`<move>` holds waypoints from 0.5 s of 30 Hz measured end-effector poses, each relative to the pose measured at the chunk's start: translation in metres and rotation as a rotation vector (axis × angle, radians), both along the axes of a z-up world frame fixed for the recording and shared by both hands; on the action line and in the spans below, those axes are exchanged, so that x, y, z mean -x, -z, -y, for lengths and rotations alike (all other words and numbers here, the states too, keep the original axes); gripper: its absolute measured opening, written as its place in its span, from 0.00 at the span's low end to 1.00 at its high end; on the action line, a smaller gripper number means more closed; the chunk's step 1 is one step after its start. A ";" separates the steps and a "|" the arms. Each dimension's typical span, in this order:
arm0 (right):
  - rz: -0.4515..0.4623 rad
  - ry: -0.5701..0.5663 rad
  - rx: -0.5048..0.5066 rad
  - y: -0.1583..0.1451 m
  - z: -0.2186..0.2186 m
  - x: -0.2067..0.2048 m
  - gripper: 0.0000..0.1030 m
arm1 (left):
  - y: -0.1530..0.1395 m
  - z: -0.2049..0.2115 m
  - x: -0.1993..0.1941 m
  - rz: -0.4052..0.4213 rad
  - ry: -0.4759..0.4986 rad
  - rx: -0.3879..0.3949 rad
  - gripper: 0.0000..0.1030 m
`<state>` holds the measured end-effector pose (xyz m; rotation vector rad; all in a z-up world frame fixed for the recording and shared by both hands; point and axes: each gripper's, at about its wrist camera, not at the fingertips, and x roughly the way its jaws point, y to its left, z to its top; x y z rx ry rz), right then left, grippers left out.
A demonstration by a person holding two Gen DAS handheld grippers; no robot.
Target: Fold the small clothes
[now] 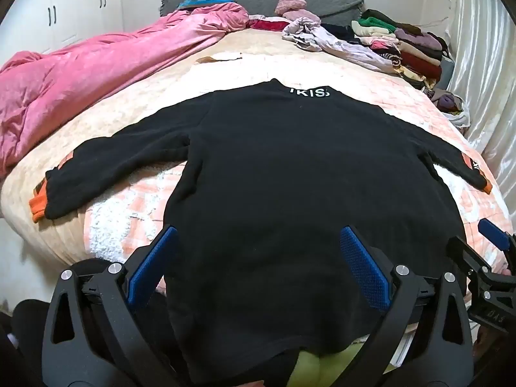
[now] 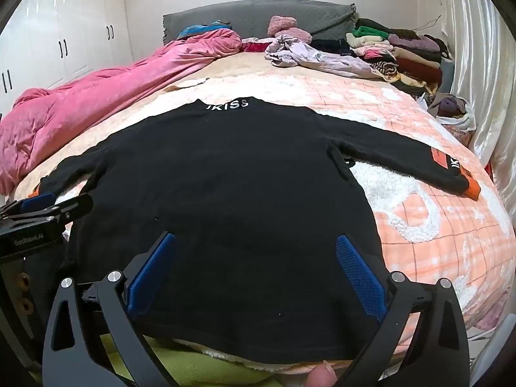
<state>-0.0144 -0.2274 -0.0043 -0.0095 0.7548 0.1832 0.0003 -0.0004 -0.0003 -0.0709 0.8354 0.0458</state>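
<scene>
**Black sweater laid flat, both claws wide and empty**

I see one black sweater (image 1: pixel 290 167) spread on the bed (image 2: pixel 451 225), back side up, with its collar far from me and its hem near me at the bed edge. Its two sleeves are stretched out to the sides, each ending in an orange cuff (image 1: pixel 37 208).

My left gripper (image 1: pixel 258 258) hovers above the lower part of the sweater with its jaws spread fully apart, nothing between them. My right gripper (image 2: pixel 254 261) is the same: jaws wide, no cloth pinched. In both views the blue pads (image 2: pixel 361 277) stand over the fabric, and I cannot tell if they touch it.

I judge the sweater to be soft, thick and rather light (it looks like fleece). It will bend and sag when lifted, and it should not slip much from the textured pads. A good place to take hold would be a cuff or a shoulder seam, to bring a sleeve over the body.

Counting the rest: one pink quilt (image 1: pixel 80 90) at the left, one loose lilac garment (image 2: pixel 316 58) near the headboard, and one pile of folded clothes (image 2: pixel 406 54) at the far right (too many pieces to count exactly).
</scene>
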 end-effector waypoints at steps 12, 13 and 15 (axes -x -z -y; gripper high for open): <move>0.001 -0.004 0.006 -0.004 -0.002 0.000 0.96 | 0.000 -0.003 0.003 0.007 0.001 -0.005 0.91; 0.000 -0.003 0.006 -0.004 -0.001 -0.001 0.96 | 0.000 -0.004 0.003 0.007 0.000 -0.004 0.91; 0.000 0.000 0.009 -0.003 -0.004 0.002 0.96 | 0.001 -0.002 0.002 0.006 0.000 -0.007 0.91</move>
